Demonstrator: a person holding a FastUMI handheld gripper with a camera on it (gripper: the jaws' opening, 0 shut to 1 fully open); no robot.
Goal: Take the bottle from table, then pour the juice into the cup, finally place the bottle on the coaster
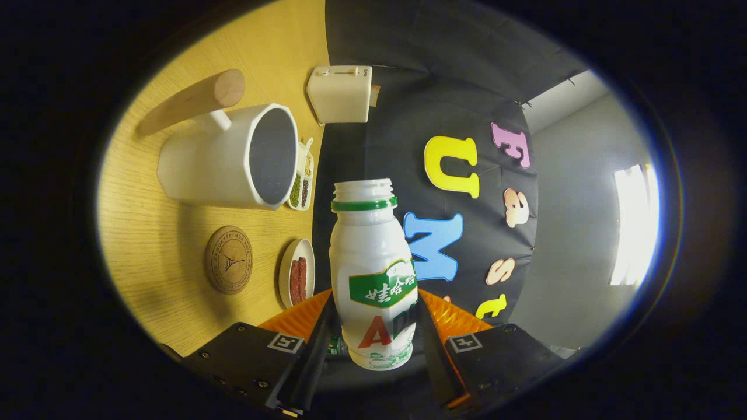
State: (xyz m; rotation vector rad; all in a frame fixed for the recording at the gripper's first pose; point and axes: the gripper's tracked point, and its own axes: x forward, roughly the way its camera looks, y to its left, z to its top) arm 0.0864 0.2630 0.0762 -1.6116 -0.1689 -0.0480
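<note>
My gripper (373, 326) is shut on a white plastic bottle (373, 274) with a green neck ring and a green and red label. The bottle has no cap, and its mouth points away from the fingers. The whole view is rolled sideways, so the bottle is held lifted off the wooden table (146, 233), tipped toward level. A white cup (233, 157) with a round wooden handle stands on the table, its dark opening just beside and beyond the bottle's mouth. The round cork coaster (228, 259) lies on the table nearer the fingers, beside the cup.
A small plate (296, 273) with reddish sausage pieces lies next to the coaster. A narrow tray (302, 178) of beans sits by the cup's rim. A white box-shaped appliance (340, 93) stands at the table's far edge.
</note>
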